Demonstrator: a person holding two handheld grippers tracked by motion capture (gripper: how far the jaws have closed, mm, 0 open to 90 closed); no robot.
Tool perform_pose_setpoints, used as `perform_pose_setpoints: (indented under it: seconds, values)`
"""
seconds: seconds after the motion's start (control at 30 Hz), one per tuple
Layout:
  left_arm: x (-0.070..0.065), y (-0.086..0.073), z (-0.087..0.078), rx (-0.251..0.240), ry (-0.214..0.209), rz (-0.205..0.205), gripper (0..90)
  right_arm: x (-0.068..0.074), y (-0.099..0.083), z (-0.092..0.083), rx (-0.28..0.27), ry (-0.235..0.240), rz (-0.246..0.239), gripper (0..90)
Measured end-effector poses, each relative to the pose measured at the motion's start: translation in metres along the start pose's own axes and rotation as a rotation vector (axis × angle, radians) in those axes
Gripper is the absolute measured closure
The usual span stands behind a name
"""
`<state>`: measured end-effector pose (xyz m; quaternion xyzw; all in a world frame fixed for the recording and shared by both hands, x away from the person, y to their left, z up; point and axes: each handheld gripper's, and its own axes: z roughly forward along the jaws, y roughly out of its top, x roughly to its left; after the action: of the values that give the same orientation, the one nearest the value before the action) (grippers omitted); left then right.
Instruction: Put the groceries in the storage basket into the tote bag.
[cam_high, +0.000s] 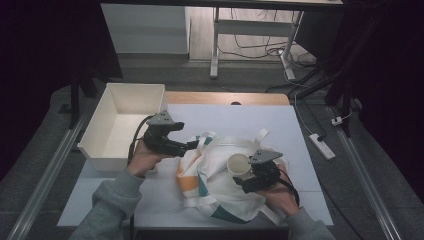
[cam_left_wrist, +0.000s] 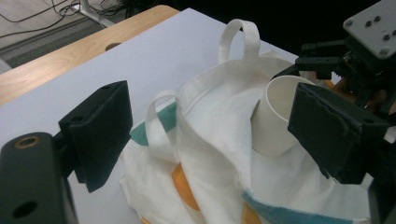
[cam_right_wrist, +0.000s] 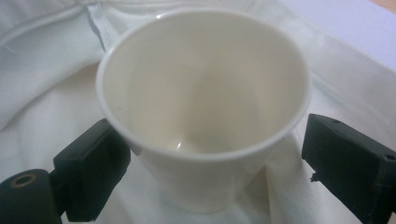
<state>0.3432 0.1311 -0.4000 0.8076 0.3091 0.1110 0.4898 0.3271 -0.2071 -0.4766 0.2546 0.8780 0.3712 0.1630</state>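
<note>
A white paper cup (cam_high: 238, 163) stands tilted in the mouth of a white cloth bag (cam_high: 215, 190) with orange and teal patches, in the middle of the table. My right gripper (cam_high: 243, 177) reaches the cup from the near right. In the right gripper view the cup (cam_right_wrist: 205, 93) sits between the jaws of my right gripper (cam_right_wrist: 205, 158); the right jaw stands off its wall, so it is open. My left gripper (cam_high: 192, 145) hovers open at the bag's left edge. In the left gripper view its jaws (cam_left_wrist: 212, 121) straddle the bag (cam_left_wrist: 219, 93) and a handle loop, with the cup (cam_left_wrist: 273, 126) beyond.
A white plastic bin (cam_high: 125, 125) stands empty at the table's left edge, just behind my left hand. The white table cover (cam_high: 250, 120) runs back to a wooden strip (cam_high: 225, 97). A power strip (cam_high: 322, 145) and cables lie on the floor to the right.
</note>
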Motion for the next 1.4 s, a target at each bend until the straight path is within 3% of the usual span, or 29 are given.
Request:
perform_pose_setpoints:
  seconds: [0.33,0.63,0.8,1.0,1.4]
  values:
    - [-0.002,-0.003,0.001,0.012,0.006,0.005,14.2,0.003,0.005,-0.012,-0.088,-0.038,0.0,6.2]
    - [-0.005,-0.011,-0.004,0.024,0.018,0.009,14.2,0.003,0.012,-0.029,-0.169,-0.041,0.011,5.7]
    - [-0.008,-0.019,-0.015,0.027,0.063,0.029,14.3,0.0,0.017,-0.043,-0.22,-0.056,0.017,5.9]
    - [-0.009,-0.034,-0.031,0.035,0.103,0.018,14.3,-0.012,0.016,-0.064,-0.263,-0.084,0.053,6.6]
    - [-0.01,-0.066,-0.069,0.029,0.205,-0.002,13.8,-0.04,-0.011,-0.09,-0.275,-0.152,0.119,10.8]
